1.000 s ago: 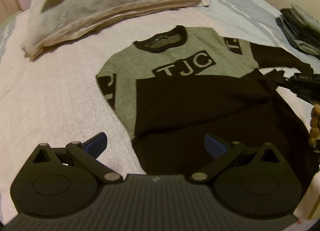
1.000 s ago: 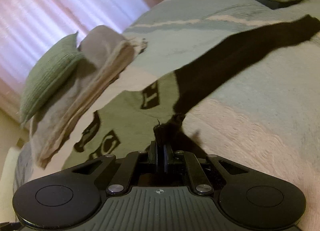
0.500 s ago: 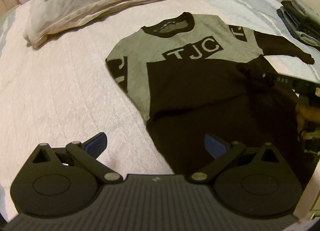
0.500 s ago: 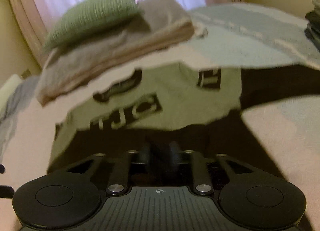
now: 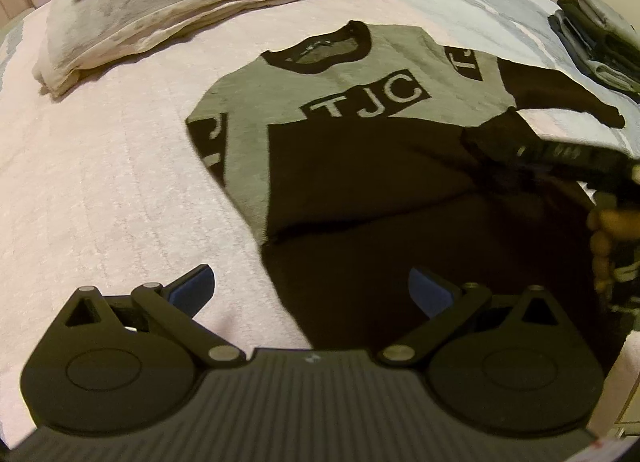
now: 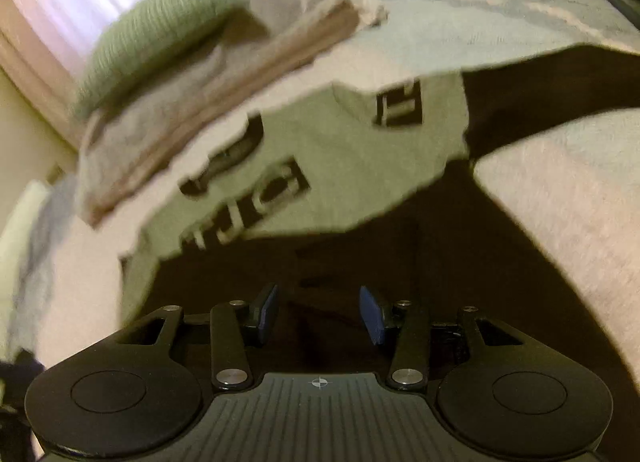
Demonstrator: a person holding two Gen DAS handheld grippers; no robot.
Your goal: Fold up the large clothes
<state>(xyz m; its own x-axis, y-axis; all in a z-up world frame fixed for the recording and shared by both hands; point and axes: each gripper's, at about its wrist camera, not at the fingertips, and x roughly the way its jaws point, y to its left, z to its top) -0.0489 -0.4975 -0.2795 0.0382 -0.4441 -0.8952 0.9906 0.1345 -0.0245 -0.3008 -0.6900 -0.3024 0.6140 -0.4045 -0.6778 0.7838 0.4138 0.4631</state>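
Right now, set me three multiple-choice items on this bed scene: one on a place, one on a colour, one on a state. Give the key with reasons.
1. Where does the green cushion lie?
A. on the stack of folded blankets
B. on the sweater's chest
C. between the left tool's fingers

2. What colour is the sweater around the letters TJC?
A. red
B. grey-green
C. white

3. How does the right tool stand?
A. shut on a sleeve
B. shut on nothing
C. open, holding nothing

Key: 1 A, the cushion rests on top of the blanket stack by the curtain. 2 B, the upper chest is grey-green, with a black collar and black lower half. 3 C, its blue pads stand apart over the dark cloth with nothing between them; the left tool is open too.
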